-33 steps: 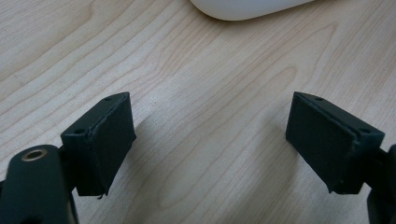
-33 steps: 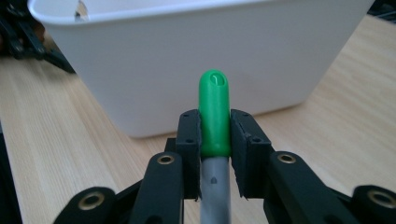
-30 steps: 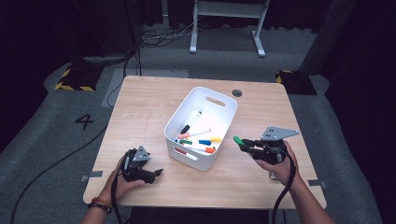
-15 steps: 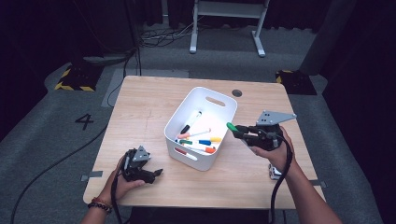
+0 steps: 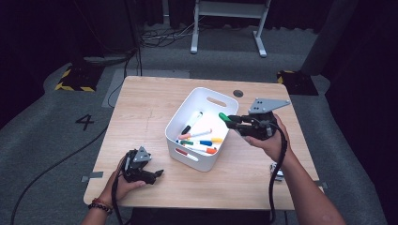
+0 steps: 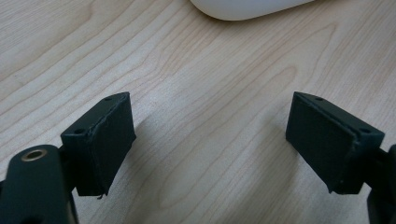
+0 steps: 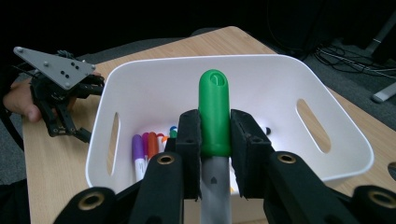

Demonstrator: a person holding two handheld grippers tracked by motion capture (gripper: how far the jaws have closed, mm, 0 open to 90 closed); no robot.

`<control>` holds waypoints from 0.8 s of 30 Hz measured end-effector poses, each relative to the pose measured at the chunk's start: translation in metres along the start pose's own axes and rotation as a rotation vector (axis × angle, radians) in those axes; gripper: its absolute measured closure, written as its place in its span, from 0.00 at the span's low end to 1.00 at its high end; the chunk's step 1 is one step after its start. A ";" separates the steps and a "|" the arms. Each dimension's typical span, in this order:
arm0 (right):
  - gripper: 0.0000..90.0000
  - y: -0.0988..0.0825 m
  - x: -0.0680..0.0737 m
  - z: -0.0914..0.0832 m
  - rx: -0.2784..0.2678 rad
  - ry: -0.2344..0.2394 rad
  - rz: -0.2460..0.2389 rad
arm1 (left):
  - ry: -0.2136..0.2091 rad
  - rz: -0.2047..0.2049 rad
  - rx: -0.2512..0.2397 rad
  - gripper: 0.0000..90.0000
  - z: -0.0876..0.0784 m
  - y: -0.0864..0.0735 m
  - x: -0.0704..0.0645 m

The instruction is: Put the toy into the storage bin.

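Right claw (image 5: pixel 233 121) raised over the white bin's (image 5: pixel 187 158) right rim, pinched on a green-capped marker (image 7: pixel 214 114) pointed level across the bin, left claw (image 5: pixel 157 173) rested low on the bench (image 5: pixel 141 108), jaws spread, nothing between.

I work at a light wooden table (image 5: pixel 141 117) with a dark round grommet (image 5: pixel 238 93) near its far edge. Around it lies grey carpet (image 5: pixel 51 136), with a white number four (image 5: pixel 86 122) marked at the left of the frame. Yellow-and-black hazard strips (image 5: pixel 72 86) sit at upper left and upper right. A white metal stand (image 5: pixel 230 28) rises at top centre, cables (image 5: pixel 155 40) coiled beside it. Dark curtains (image 5: pixel 47 28) close off the room behind.
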State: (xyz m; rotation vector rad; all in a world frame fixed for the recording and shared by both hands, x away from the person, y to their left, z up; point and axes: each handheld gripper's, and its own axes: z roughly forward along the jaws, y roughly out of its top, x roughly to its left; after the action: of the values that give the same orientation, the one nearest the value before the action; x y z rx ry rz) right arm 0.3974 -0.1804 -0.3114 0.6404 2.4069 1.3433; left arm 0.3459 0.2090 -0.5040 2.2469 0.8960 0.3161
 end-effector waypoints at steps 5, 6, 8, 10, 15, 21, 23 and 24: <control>0.83 0.013 0.004 0.009 0.004 0.025 -0.008 | 0.000 0.000 0.000 0.17 0.000 0.000 0.000; 0.83 0.015 0.005 0.011 0.007 0.029 -0.009 | 0.000 0.000 0.000 0.17 0.000 0.000 0.000; 0.83 0.021 0.006 0.015 0.011 0.034 -0.012 | 0.000 0.001 0.000 0.17 0.000 0.000 0.000; 0.83 0.025 0.008 0.019 0.020 0.035 -0.025 | 0.000 0.000 0.000 0.17 0.000 0.000 0.000; 0.83 0.033 0.012 0.029 0.030 0.051 -0.027 | 0.000 0.000 0.000 0.17 0.000 0.000 0.000; 0.83 0.041 0.017 0.046 0.052 0.068 -0.038 | 0.000 0.000 0.000 0.17 0.000 0.000 0.000; 0.83 0.043 0.018 0.053 0.064 0.073 -0.039 | 0.000 0.000 0.000 0.17 0.000 0.000 0.000; 0.83 0.044 0.019 0.057 0.066 0.075 -0.038 | 0.000 0.000 0.000 0.17 0.000 0.000 0.000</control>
State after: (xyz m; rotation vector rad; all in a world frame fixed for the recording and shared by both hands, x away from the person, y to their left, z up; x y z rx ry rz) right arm 0.4180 -0.1095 -0.3039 0.5673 2.5197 1.2991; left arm 0.3459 0.2090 -0.5040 2.2471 0.8960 0.3161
